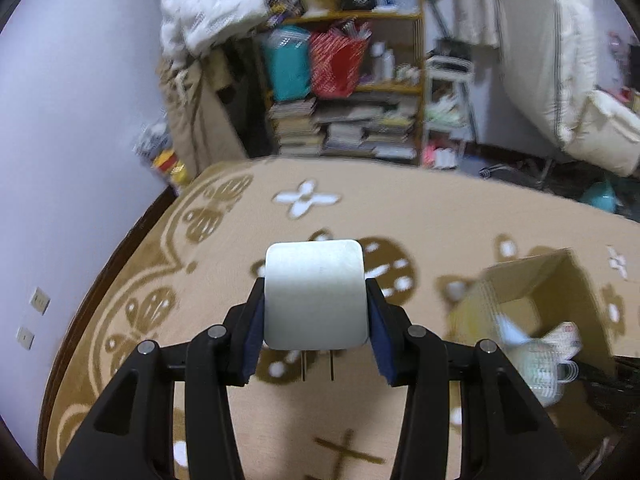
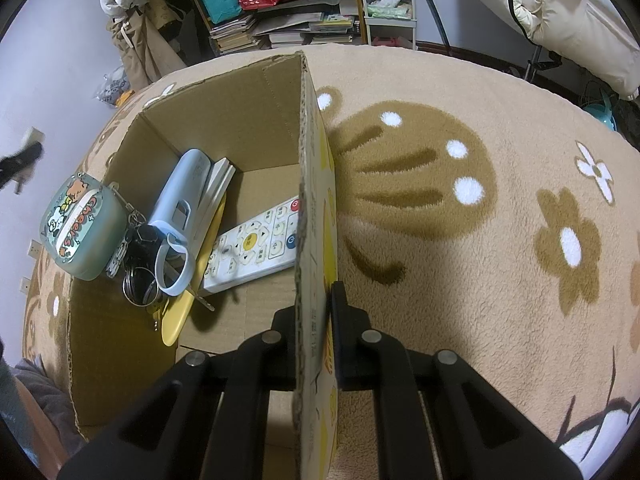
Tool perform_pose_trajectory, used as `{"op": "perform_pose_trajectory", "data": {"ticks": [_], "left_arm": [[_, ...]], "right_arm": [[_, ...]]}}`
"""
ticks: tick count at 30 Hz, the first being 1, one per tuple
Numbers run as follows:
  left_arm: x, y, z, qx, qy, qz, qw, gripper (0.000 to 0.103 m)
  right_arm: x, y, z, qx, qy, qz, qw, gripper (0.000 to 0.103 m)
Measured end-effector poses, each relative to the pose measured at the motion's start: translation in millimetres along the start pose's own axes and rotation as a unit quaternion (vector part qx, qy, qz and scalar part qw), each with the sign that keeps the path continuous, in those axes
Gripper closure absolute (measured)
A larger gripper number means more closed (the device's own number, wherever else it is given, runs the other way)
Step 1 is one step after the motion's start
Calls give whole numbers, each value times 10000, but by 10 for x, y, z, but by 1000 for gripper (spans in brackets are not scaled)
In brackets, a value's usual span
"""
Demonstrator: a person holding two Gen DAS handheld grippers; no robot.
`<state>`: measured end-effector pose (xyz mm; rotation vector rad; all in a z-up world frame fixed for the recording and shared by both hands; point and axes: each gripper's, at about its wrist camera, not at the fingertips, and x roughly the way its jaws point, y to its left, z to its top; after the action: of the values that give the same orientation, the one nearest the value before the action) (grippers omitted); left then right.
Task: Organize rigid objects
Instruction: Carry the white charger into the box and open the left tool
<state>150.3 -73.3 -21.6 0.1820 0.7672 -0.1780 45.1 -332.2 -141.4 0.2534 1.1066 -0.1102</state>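
A white plug adapter [image 1: 316,296] was pinched between the left gripper [image 1: 316,312] fingers above the rug [image 1: 400,208]; the cardboard box [image 2: 248,120] wall was clamped by the right gripper [image 2: 316,344] fingers.

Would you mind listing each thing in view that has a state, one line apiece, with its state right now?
Left gripper: shut on the white charger, held above the rug.
White charger: gripped by its sides, prongs pointing down.
Right gripper: shut on the cardboard box wall.
Cardboard box: open-topped, resting on the rug.
Remote control: lying in the box, buttons up.
Blue bottle: leaning inside the box.
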Motion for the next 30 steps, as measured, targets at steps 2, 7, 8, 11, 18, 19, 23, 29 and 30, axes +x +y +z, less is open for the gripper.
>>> {"op": "perform_pose_trajectory", "data": {"ticks": [2,7,8,11,18,19,23,29,30], "left_arm": [[-190,-146,11,129,-159,-199,9996,59],[-552,-525,-23,482,-343,-805,9950,59],[-606,-599,-41,578,-356,-913,9935,59],[-740,-831,-123,896,-356,-1195,9881,59],[-826,-1333,-434,1619,-91,-1590,9739,59],[-806,-1401,-486,1718,-28,-1571,9725,59],[-692,-1603,-701,2055,290,-1548,9659,59],[-559,-1737,-857,2325,489,-1292,9627,59],[-540,-1742,-871,2342,516,-1284,9623,59]], "right_arm": [[1,-3,-1,1,0,2,10000,92],[1,-2,-1,0,0,2,10000,92],[0,-2,-1,4,0,7,10000,92],[1,-1,-1,3,1,5,10000,92],[1,0,-2,6,-1,8,10000,92],[1,-1,-2,8,0,11,10000,92],[2,-1,-2,9,-1,10,10000,92],[1,-1,-3,7,0,9,10000,92],[2,-1,-3,12,0,12,10000,92]]}}
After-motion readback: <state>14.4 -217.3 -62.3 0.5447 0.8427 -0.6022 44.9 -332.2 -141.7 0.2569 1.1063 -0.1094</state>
